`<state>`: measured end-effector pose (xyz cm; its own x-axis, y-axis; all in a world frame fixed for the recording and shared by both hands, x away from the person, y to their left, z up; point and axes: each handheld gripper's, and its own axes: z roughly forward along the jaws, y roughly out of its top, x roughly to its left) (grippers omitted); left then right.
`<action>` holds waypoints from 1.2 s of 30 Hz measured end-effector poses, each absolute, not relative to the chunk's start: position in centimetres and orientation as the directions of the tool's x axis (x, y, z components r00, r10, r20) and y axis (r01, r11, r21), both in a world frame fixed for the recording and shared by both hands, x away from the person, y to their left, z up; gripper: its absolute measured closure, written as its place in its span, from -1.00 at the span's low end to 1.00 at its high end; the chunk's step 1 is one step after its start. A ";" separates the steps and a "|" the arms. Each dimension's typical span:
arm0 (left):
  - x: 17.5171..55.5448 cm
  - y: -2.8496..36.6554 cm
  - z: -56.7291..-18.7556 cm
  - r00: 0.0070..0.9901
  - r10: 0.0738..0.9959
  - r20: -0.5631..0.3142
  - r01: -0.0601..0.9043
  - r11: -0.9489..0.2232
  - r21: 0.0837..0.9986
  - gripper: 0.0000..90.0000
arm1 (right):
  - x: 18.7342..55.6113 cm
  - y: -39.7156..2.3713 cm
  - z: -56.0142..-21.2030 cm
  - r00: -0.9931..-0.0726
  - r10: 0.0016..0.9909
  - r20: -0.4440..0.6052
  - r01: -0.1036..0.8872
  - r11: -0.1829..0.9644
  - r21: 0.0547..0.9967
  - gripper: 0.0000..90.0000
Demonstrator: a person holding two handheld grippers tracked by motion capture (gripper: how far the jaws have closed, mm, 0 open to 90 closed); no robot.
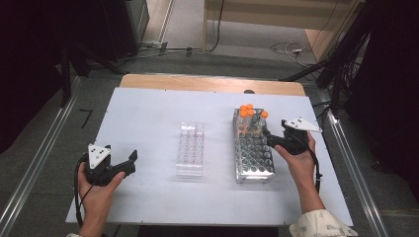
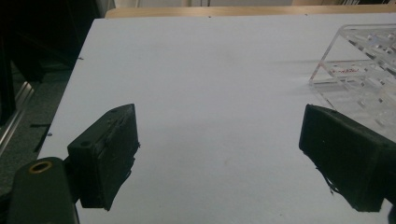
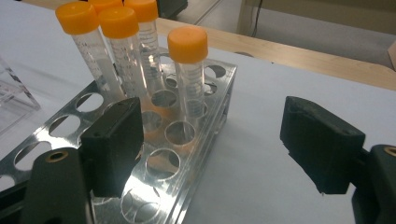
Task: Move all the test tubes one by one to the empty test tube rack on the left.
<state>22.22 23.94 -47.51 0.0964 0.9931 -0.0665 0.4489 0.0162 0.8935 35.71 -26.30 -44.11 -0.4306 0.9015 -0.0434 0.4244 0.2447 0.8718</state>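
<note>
the right gripper (image 3: pixel 210 140) stands spread, empty, beside the metal tube rack (image 1: pixel 253 158); the nearest orange-capped centrifuge tube (image 3: pixel 190 74) stands at its 12 o'clock. light, smooth, slippery clear plastic, probably best pinched just under the ridged cap. the left gripper (image 2: pixel 219 158) is spread too, the clear acrylic rack (image 2: pixel 364 70) at 2 o'clock.

- A clear acrylic well rack (image 1: pixel 190 149) lies flat on the white table board (image 1: pixel 143 118), between the two tools, just ahead-right of the left one.
- Dark cables (image 1: pixel 291 49) trail across the grey floor, far beyond both.
</note>
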 end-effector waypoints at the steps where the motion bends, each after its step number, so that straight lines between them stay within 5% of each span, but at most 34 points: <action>1: 22.2 23.9 -47.5 0.097 0.993 -0.067 0.449 0.017 0.894 -0.71 | 35.9 -26.2 -44.0 -0.432 0.901 -0.044 0.422 0.245 0.873 -0.55; 16: 22.2 24.0 -47.5 0.101 0.992 -0.072 0.446 0.020 0.895 -0.71 | 38.1 -24.6 -44.5 -0.438 0.896 -0.072 0.424 0.277 0.862 -0.41; 25: 22.2 24.1 -47.5 0.097 0.993 -0.074 0.445 0.023 0.895 -0.71 | 38.4 -24.4 -44.9 -0.453 0.888 -0.074 0.397 0.275 0.876 0.18; 36: 22.2 24.1 -47.5 0.099 0.993 -0.072 0.446 0.021 0.895 -0.71 | 38.6 -24.1 -45.3 -0.474 0.877 -0.076 0.386 0.284 0.878 0.46</action>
